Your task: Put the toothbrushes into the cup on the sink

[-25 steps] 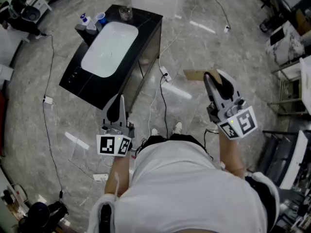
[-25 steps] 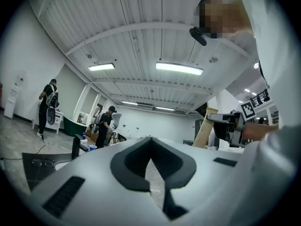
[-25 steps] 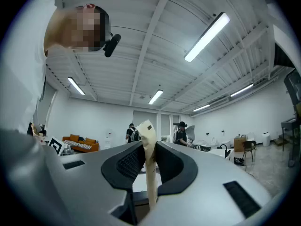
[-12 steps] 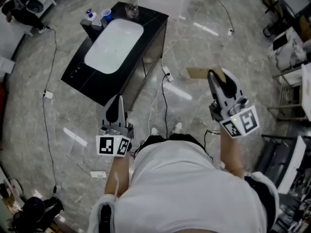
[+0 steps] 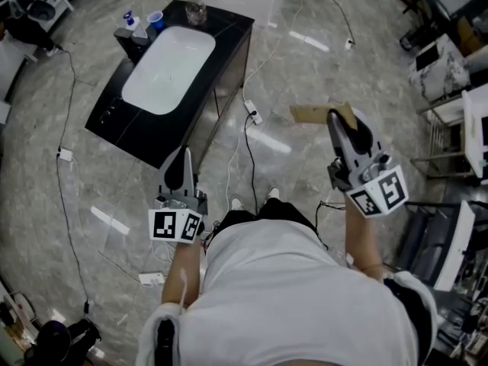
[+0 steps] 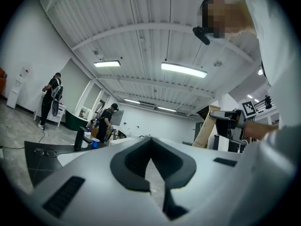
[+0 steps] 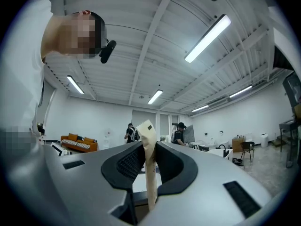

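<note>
No legible text (in any view)

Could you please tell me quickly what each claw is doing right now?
Left claw: shut, with nothing between its jaws.
Right claw: shut on a flat tan packet.

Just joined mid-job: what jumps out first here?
The right claw grips a flat brown packet at the head view's right. At upper left stands the black vanity with its white sink, a blue cup at its far corner; the left claw is shut, empty.
</note>
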### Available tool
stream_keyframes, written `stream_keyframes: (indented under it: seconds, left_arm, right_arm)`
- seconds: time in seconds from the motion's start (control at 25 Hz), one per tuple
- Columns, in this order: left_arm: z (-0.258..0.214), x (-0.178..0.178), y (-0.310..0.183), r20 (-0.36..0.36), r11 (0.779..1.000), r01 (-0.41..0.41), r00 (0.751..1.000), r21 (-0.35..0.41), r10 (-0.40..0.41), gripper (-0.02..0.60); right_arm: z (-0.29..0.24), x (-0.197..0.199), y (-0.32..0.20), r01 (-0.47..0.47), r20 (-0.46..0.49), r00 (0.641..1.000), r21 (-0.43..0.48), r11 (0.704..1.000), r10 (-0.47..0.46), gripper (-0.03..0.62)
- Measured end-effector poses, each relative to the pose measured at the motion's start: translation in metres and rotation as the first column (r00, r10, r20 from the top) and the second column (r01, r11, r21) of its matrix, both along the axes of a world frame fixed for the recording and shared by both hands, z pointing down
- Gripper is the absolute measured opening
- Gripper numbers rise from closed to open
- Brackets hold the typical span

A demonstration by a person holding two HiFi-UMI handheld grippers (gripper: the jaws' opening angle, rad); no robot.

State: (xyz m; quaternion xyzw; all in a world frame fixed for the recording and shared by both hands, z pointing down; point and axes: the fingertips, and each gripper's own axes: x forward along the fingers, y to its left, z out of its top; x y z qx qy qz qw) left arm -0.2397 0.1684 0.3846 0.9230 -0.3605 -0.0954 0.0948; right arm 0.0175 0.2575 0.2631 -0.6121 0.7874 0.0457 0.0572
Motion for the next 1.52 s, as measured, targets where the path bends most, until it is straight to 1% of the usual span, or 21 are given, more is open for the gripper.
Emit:
stream_keyframes:
  seconds: [0.08, 0.2, 0.44, 0.64, 0.72, 0.8, 0.88, 0.96, 1.04, 1.36, 1.52]
  left_arm:
    - [-0.001, 0.004, 0.0, -0.009, 1.0, -0.013, 1.0, -0.001, 0.013, 0.003]
    - [-0.003, 0.011, -0.004, -0.018, 0.999, -0.032, 0.999, 0.004, 0.032, 0.003]
    - [-0.006, 0.024, -0.01, -0.008, 0.999, -0.05, 0.999, 0.007, 0.05, 0.002]
    - [-0.007, 0.037, -0.021, 0.009, 1.0, -0.024, 1.0, 0.009, 0.024, 0.003]
    - [-0.007, 0.041, -0.031, 0.016, 1.0, 0.003, 1.0, 0.014, -0.003, 0.003]
    - [-0.004, 0.045, -0.044, 0.014, 0.999, 0.04, 0.999, -0.003, -0.04, 0.003]
    - [-0.002, 0.057, -0.054, 0.014, 0.998, 0.058, 0.998, -0.02, -0.058, 0.003]
    - [-0.003, 0.075, -0.063, 0.026, 0.998, 0.055, 0.998, -0.014, -0.055, 0.003]
    - [-0.002, 0.088, -0.075, 0.031, 0.998, 0.063, 0.998, -0.014, -0.063, 0.003]
    - [0.011, 0.138, -0.129, 0.055, 0.994, 0.095, 0.994, -0.055, -0.092, 0.003]
    - [-0.001, 0.179, -0.156, 0.058, 0.997, 0.073, 0.996, -0.029, -0.072, 0.003]
  right_arm:
    - [-0.003, 0.001, 0.002, -0.007, -0.017, 1.0, -0.006, 1.0, 0.007, 0.087]
    - [-0.012, 0.005, 0.003, -0.02, -0.031, 0.999, 0.011, 1.0, 0.02, 0.087]
    - [-0.011, 0.017, -0.001, -0.036, -0.011, 0.999, 0.022, 0.999, 0.036, 0.087]
    - [-0.004, 0.037, -0.024, -0.007, 0.011, 1.0, 0.02, 1.0, 0.007, 0.087]
    - [-0.003, 0.046, -0.041, 0.014, 0.019, 1.0, 0.026, 1.0, -0.014, 0.087]
    - [-0.004, 0.054, -0.06, 0.041, 0.023, 0.999, 0.031, 0.999, -0.041, 0.087]
    - [-0.008, 0.066, -0.078, 0.066, 0.018, 0.998, 0.034, 0.997, -0.067, 0.087]
    - [-0.007, 0.081, -0.094, 0.081, 0.018, 0.996, 0.034, 0.996, -0.082, 0.087]
    - [-0.002, 0.095, -0.11, 0.091, 0.029, 0.995, 0.026, 0.996, -0.092, 0.087]
    - [0.016, 0.147, -0.173, 0.129, 0.062, 0.99, -0.008, 0.992, -0.128, 0.087]
    - [0.013, 0.177, -0.198, 0.138, 0.062, 0.989, -0.003, 0.99, -0.137, 0.087]
